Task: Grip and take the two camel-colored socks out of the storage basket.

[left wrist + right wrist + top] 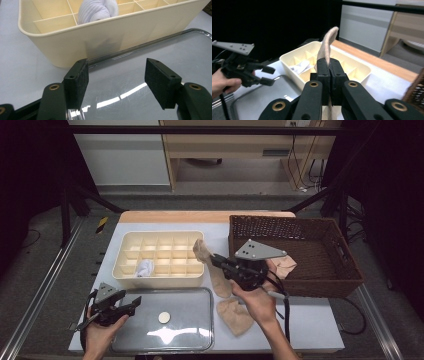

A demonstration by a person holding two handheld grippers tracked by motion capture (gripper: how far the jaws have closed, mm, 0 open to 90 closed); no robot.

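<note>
The beige stocking (216, 270) looks light, limp and thin, drooping from the right gripper (216, 260) beside the cream divider box (131, 275) over the desk, its fingers pressed together near its top, while the left gripper (134, 302) stands spread

Clamped between the matt black foam-padded fingers (329, 75), the beige stocking (327, 45) looks soft, fuzzy knit cloth. Beyond them the cream compartmented plastic box (359, 72) is smooth, faintly glossy; below, the clear lid (150, 82) gleams on the matt pale worktop (22, 65).
</note>
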